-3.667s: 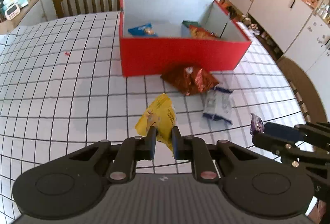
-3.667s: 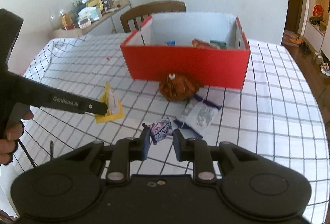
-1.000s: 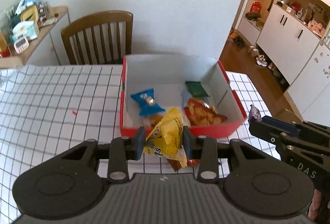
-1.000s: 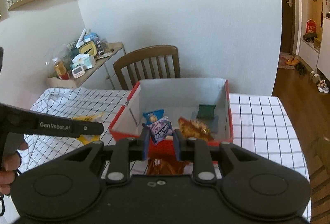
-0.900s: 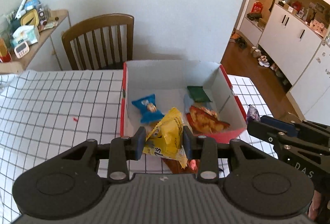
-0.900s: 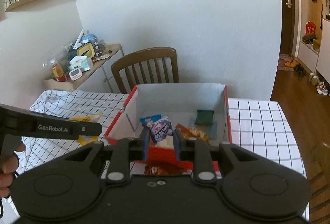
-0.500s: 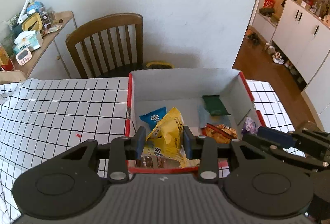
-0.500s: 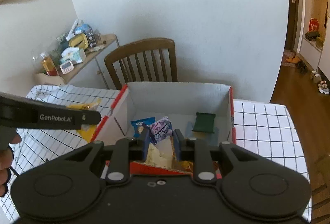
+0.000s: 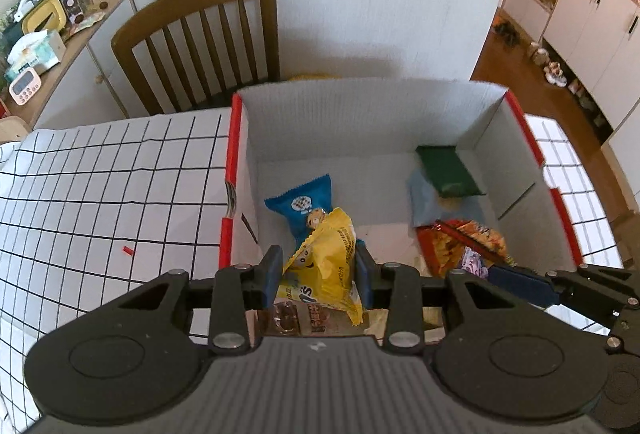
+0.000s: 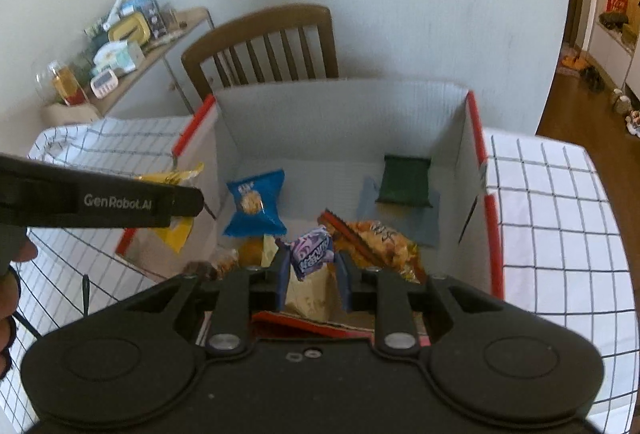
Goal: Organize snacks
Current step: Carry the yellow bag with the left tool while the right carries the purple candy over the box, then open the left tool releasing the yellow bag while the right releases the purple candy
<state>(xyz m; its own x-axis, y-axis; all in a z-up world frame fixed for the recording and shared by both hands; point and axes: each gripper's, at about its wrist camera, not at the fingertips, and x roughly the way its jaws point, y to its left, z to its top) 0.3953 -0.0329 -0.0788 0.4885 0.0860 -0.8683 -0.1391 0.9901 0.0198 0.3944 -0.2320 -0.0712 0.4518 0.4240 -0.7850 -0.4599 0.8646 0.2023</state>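
A red box (image 9: 229, 170) with white inner walls stands on the checked table; it also shows in the right wrist view (image 10: 491, 218). My left gripper (image 9: 316, 266) is shut on a yellow snack bag (image 9: 326, 266) and holds it over the box's near left part. My right gripper (image 10: 311, 266) is shut on a small purple snack packet (image 10: 311, 254) over the box's near middle. Inside lie a blue packet (image 9: 304, 200), an orange-red chip bag (image 9: 460, 242), a dark green packet (image 9: 446, 170) and further snacks by the near wall.
A wooden chair (image 9: 204, 38) stands behind the box. A cluttered sideboard (image 9: 48, 30) is at the far left. White cabinets (image 9: 592, 14) stand at the right. The checked tablecloth (image 9: 100, 186) spreads left of the box.
Both grippers have moved forward with their snacks, from in front of the box to above its inside. The box now fills more of both views.
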